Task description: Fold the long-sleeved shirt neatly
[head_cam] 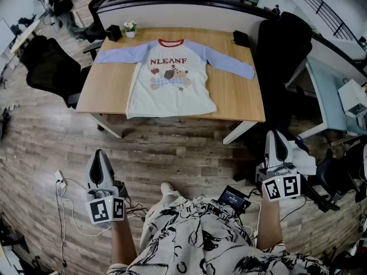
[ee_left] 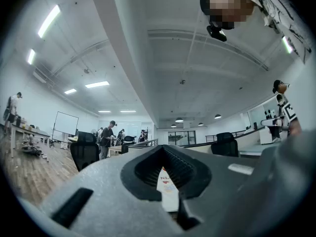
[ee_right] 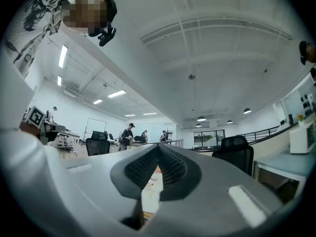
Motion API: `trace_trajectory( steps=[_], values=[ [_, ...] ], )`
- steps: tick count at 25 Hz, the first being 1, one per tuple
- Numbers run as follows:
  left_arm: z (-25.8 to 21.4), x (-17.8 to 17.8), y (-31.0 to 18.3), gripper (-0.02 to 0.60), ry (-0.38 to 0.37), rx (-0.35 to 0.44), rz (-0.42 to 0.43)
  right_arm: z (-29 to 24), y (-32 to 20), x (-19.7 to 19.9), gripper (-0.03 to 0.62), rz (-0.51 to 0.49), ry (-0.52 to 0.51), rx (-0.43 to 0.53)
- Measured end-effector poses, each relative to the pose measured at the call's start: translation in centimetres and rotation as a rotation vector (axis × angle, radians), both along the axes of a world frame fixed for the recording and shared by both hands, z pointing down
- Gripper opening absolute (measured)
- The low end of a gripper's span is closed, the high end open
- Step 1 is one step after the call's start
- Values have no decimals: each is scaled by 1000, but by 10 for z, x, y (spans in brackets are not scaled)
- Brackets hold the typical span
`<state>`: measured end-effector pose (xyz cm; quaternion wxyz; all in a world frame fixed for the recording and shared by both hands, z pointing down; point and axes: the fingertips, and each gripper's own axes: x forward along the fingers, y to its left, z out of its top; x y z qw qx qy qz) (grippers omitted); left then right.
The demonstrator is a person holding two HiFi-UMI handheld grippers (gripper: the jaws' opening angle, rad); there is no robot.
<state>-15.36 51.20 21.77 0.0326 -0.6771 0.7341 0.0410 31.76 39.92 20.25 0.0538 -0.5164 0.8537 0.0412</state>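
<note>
Long-sleeved shirt [head_cam: 169, 82] flat and face up on the wooden table [head_cam: 235, 105] — cream body, pale blue sleeves, red collar, a cartoon print with lettering on the chest. Collar toward the far edge, hem along the near edge. Both sleeves spread out to the sides, the one at the picture's right slanting down toward that end of the table. No fold made yet.

Left gripper [head_cam: 99, 153] low in the head view, above the wood floor [head_cam: 172, 148], well apart from the table and pointing toward it. Jaws fully together, nothing between them; only a distant strip of the shirt showing below the tips in the left gripper view. Right gripper [head_cam: 276, 133] held back at the other side in the same way — closed tight, empty, aimed at the table.

Along the table's far edge, a small potted plant [head_cam: 131, 27] just beside a black box [head_cam: 113, 33], both near the left sleeve, and another dark object [head_cam: 241, 38] by the far right corner. Black office chairs at either end [head_cam: 49, 67]. Cables [head_cam: 66, 191] on the floor beside the left gripper.
</note>
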Motion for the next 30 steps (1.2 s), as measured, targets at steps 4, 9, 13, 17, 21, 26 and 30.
trace_trajectory(
  steps=[4,9,13,17,21,26,30],
  values=[
    [0,2,-2,1,-17,-11,7,0,0,-4,-3,-5,5,-2],
    [-2,4,0,2,-9,-3,24,-1,3,-7,-3,-11,18,-3],
    [-2,7,-1,2,-13,1,39,1,3,-9,-3,-13,22,-2],
    [2,3,-2,2,10,-8,24,0,3,-12,-2,-26,-37,6],
    [-1,3,-2,2,-3,-11,26,2,3,-16,0,-25,-66,-10],
    [-1,3,-2,3,-30,-10,15,6,0,-16,2,-10,-65,-16],
    [-2,-1,-4,93,-54,-6,-15,5,-2,-18,40,-10,-68,-8]
  ],
)
